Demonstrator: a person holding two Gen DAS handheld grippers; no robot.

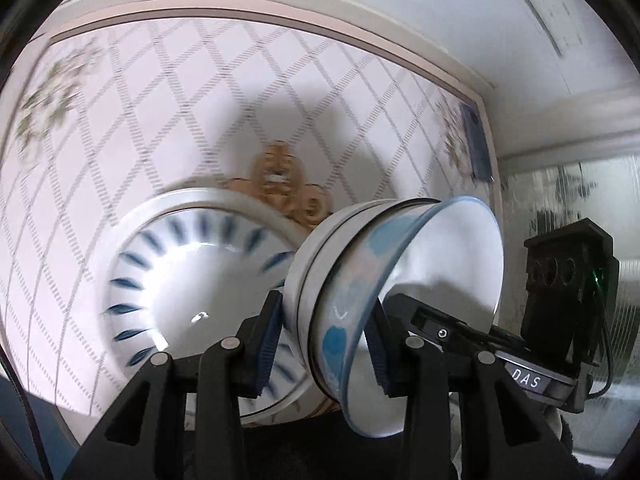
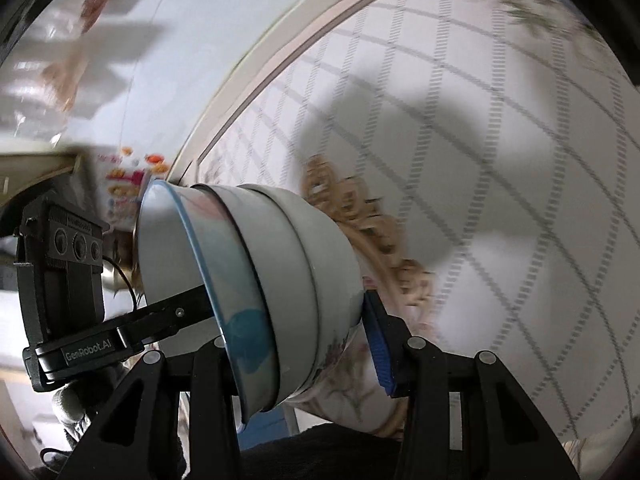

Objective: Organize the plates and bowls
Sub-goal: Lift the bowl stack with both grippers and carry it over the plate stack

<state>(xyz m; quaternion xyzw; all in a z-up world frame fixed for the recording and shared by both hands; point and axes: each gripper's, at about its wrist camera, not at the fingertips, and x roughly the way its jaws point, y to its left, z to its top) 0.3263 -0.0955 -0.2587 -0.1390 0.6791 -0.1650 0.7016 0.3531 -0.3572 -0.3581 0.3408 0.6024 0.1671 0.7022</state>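
A stack of several nested bowls [image 1: 344, 280] hangs tilted on its side above the table. The inner bowl has a blue rim and blue and pink patches; the outer one [image 2: 344, 384] carries a flower print. My left gripper [image 1: 324, 332] is shut on the stack's wall, one pad outside and one inside the bowl. My right gripper [image 2: 296, 344] is shut on the same stack [image 2: 280, 272], with its blue pad [image 2: 380, 352] on the outer bowl and its other finger hidden behind the rim. Below lies a white plate [image 1: 192, 280] ringed with blue dashes.
The table carries a pale lattice-patterned cloth [image 1: 200, 100] with a gold ornament [image 1: 280, 184] at its middle. A white wall [image 1: 400, 8] runs behind the table's edge. Colourful packaging [image 2: 124, 196] stands off the table's far side, blurred. Frosted glass [image 1: 580, 208] is at the right.
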